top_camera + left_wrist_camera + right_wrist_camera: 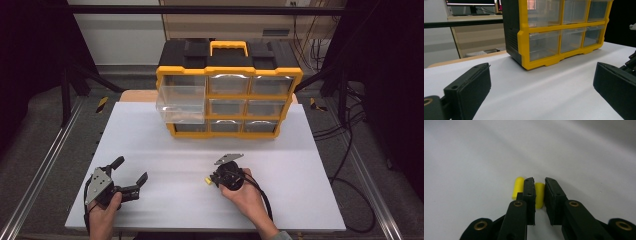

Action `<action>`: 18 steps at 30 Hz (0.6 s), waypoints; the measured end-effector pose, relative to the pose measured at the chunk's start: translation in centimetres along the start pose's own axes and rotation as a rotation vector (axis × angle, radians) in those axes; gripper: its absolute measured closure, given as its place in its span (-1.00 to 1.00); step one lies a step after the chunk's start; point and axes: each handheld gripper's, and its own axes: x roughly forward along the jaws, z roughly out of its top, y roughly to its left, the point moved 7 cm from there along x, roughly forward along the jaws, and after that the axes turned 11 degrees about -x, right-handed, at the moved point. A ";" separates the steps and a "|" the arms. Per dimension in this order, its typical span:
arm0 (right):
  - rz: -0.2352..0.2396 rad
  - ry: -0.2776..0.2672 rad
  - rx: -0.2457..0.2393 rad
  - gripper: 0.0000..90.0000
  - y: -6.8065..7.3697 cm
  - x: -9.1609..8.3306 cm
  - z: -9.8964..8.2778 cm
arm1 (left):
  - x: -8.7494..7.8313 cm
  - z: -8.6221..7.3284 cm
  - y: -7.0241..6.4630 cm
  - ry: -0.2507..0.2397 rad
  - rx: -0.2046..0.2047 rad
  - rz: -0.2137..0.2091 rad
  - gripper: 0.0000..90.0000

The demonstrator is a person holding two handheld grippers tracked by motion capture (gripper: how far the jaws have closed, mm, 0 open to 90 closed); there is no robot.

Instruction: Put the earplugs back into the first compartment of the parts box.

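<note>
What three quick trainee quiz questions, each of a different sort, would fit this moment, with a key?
1. True or false: the left gripper has its jaws spread wide apart.
2. Which drawer of the yellow organizer is pulled out? A) bottom right B) left column, middle row C) top centre
3. Fill in: in the right gripper view, the right gripper has one yellow plug between its jaws, and a second yellow plug lies ____ them.

Key: 1 true; 2 B, the clear drawer; 3 outside, beside one jaw.
</note>
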 end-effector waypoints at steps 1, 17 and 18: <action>0.000 -0.009 -0.008 0.79 -0.1 0.0 0.0 | 0.0 0.0 0.0 0.001 0.001 0.000 -0.98; -0.062 -0.259 -0.001 0.84 -1.3 -5.1 3.2 | 0.0 0.0 0.0 -0.002 -0.001 0.001 -0.98; -0.073 -0.284 -0.004 0.84 -1.5 -5.8 3.6 | 0.0 0.0 0.0 -0.003 -0.001 0.002 -0.98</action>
